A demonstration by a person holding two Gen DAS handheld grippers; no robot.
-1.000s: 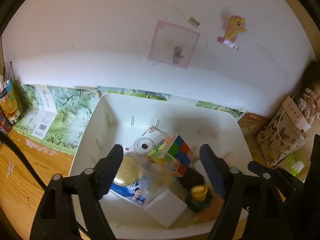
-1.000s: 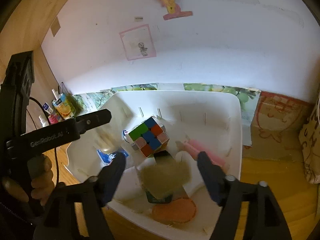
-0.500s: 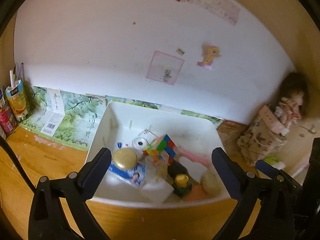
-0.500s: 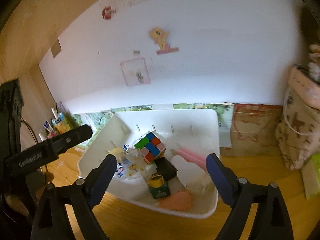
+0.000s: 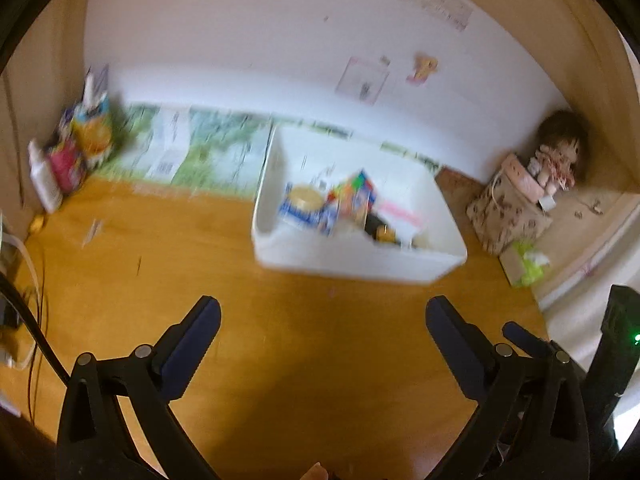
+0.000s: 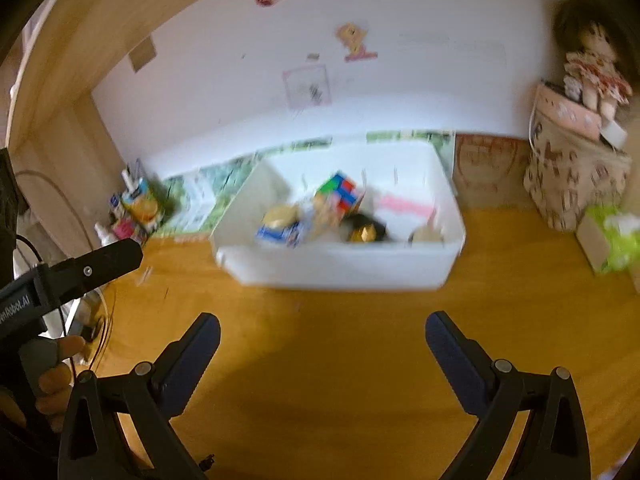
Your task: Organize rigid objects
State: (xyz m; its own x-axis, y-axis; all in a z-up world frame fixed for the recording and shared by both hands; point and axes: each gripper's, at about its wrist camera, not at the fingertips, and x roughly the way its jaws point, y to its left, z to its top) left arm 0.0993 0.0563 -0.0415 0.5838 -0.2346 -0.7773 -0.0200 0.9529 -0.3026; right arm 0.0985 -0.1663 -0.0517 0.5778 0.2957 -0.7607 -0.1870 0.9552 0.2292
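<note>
Left wrist view, left gripper [image 5: 320, 312]: jaws have just been opening, now spread wide, nothing between them, over bare desk [image 5: 160, 280].
Left wrist view, white bin [image 5: 360, 268]: well ahead on the desk; cube [image 5: 356, 196], gold lid [image 5: 306, 199] and other small items inside.
Right wrist view, right gripper [image 6: 320, 324]: likewise just opened, released, empty.
Right wrist view, white bin [image 6: 340, 268]: holds the cube [image 6: 340, 192] and a dark bottle [image 6: 362, 230].
Progress: rigid objects look gathered; no loose ones seen on the desk, so probably finished.

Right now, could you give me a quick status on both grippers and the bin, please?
Left gripper and right gripper open, empty, jaws just widened. White bin loaded, puzzle cube inside. Nothing obstructing.
</note>
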